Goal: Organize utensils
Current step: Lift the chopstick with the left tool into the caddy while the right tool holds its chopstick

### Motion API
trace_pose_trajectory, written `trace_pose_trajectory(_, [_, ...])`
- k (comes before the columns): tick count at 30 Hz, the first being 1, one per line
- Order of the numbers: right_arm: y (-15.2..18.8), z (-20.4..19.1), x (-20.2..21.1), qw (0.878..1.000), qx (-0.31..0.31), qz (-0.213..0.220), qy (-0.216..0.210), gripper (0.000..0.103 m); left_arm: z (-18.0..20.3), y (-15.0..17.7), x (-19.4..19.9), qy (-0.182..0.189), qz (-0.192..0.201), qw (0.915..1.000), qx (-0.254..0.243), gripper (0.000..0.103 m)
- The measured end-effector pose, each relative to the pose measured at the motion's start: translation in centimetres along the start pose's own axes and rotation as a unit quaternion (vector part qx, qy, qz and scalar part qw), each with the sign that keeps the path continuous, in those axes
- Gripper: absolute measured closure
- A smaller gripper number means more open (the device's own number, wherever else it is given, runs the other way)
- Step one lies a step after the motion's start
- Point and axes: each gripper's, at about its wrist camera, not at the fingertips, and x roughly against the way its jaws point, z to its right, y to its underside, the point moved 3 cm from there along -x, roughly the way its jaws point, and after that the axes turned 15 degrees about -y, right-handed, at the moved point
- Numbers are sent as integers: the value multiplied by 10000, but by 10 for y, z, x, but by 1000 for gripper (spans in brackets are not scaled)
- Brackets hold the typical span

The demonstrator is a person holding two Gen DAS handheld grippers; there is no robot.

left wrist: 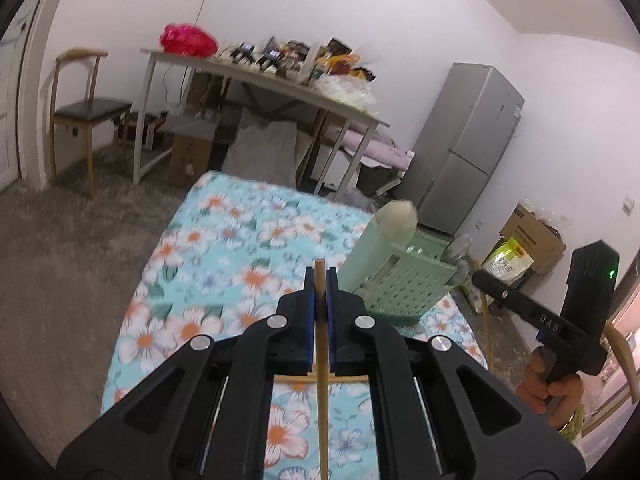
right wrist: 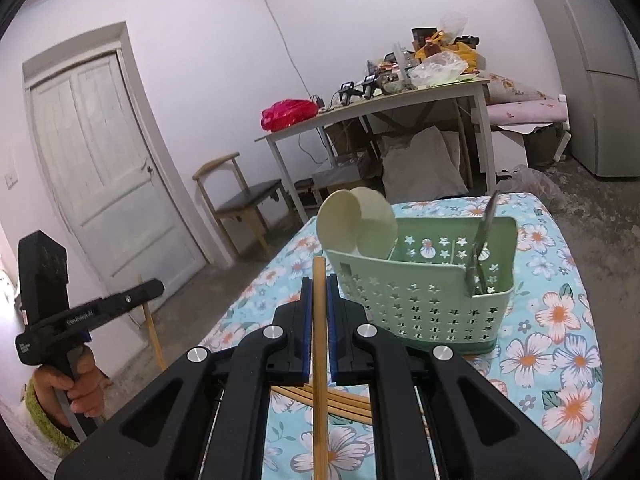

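Observation:
My left gripper (left wrist: pixel 320 280) is shut on a wooden chopstick (left wrist: pixel 321 360) that sticks up past the fingertips. My right gripper (right wrist: pixel 319 288) is shut on another wooden chopstick (right wrist: pixel 319 360). A green perforated utensil basket (right wrist: pixel 424 296) stands on the floral cloth just right of the right gripper; it holds two cream spoons (right wrist: pixel 356 228) and metal utensils (right wrist: pixel 480 252). The basket also shows in the left wrist view (left wrist: pixel 400 280), right of the left fingertips. Several more chopsticks (right wrist: pixel 340 400) lie on the cloth under the right gripper; one chopstick (left wrist: pixel 296 379) lies crosswise under the left.
The floral-cloth table (right wrist: pixel 560 360) ends at a bare floor. Behind stand a cluttered table (right wrist: pixel 380 108), a wooden chair (right wrist: pixel 240 200), a door (right wrist: pixel 100 160) and a fridge (left wrist: pixel 468 144). The other hand-held gripper shows at the side of each view (left wrist: pixel 560 328) (right wrist: pixel 60 320).

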Motion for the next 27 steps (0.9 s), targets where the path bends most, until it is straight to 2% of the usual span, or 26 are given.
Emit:
trace_pose_trajectory(5, [1, 9, 14, 9998, -112, 168, -66, 96, 19, -24, 11, 72, 347, 9993, -138, 99])
trace_pose_trajectory(10, [2, 19, 28, 9992, -218, 303, -130, 96, 44, -61, 25, 255, 857, 9957, -228, 99])
trace_pose_trajectory(17, [5, 31, 46, 9982, -361, 457, -174, 96, 92, -107, 40, 602, 1529, 9854, -440, 99])
trace_pose_trajectory(22, [5, 41, 58, 9969, -464, 599, -227, 96, 138, -139, 43, 860, 2037, 9732, -640, 99])
trace_pose_trajectory(27, [4, 50, 64, 9955, -604, 669, -289, 96, 182, -158, 22, 1067, 2172, 9676, -722, 99])
